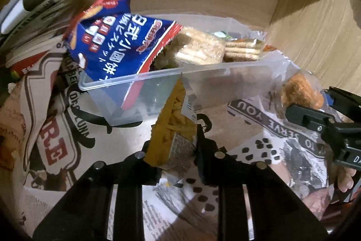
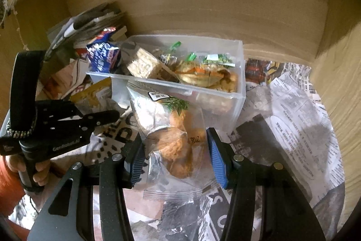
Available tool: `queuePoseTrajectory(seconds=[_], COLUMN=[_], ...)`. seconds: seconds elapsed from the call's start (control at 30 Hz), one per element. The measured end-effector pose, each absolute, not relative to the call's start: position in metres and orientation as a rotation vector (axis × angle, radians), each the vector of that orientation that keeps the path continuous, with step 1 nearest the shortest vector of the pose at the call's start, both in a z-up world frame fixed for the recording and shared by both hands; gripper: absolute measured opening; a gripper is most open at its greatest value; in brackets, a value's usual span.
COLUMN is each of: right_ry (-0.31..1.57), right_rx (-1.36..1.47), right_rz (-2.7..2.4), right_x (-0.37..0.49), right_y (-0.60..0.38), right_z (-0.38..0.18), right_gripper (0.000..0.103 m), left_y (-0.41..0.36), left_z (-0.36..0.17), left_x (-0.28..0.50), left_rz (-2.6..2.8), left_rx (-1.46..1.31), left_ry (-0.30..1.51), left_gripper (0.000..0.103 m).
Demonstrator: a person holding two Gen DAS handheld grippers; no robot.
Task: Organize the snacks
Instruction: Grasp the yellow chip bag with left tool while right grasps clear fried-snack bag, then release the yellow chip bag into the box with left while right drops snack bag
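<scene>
My left gripper [image 1: 173, 143] is shut on a yellow snack packet [image 1: 174, 114], holding it upright just in front of the clear plastic box [image 1: 158, 77]. From the right wrist view the same gripper [image 2: 106, 115] and yellow packet [image 2: 92, 94] sit left of the box [image 2: 239, 92]. My right gripper [image 2: 176, 150] is shut on a clear bag of orange-brown fried snacks [image 2: 176, 139], its blue pads [image 2: 217, 159] pressing both sides. A blue and red biscuit bag [image 1: 117, 37] leans out of the box's left end, beside wrapped cracker packs [image 1: 198, 46].
Newspaper [image 2: 293, 116] covers the surface. A stack of papers and books [image 1: 33, 15] lies at the back left. Cardboard walls [image 2: 225, 3] close in the back and right side. A hand [image 2: 38, 171] grips the left gripper's handle.
</scene>
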State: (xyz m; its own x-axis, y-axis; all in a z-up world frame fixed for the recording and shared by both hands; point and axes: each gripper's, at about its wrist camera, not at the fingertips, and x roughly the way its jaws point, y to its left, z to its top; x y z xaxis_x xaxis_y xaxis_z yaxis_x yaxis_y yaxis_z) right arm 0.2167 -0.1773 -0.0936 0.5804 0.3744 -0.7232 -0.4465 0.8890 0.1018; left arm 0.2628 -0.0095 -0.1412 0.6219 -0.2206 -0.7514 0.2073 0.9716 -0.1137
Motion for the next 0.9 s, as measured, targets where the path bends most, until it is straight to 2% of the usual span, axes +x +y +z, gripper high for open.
queuePoseTrajectory(seconds=[0.47, 0.9], right_ry=[0.695, 0.597], right_rx=[-0.081, -0.073], right_rz=[0.474, 0.448], right_x=[0.209, 0.233], right_y=[-0.182, -0.189], right_z=[-0.049, -0.018], right_gripper=[0.048, 0.048], left_y=[0.004, -0.006], left_z=[-0.063, -0.017], left_x=[0.236, 0.263], left_rz=[-0.284, -0.302], left_rx=[-0.044, -0.048], left_ry=[0.69, 0.58], left_gripper=[0.024, 0.024])
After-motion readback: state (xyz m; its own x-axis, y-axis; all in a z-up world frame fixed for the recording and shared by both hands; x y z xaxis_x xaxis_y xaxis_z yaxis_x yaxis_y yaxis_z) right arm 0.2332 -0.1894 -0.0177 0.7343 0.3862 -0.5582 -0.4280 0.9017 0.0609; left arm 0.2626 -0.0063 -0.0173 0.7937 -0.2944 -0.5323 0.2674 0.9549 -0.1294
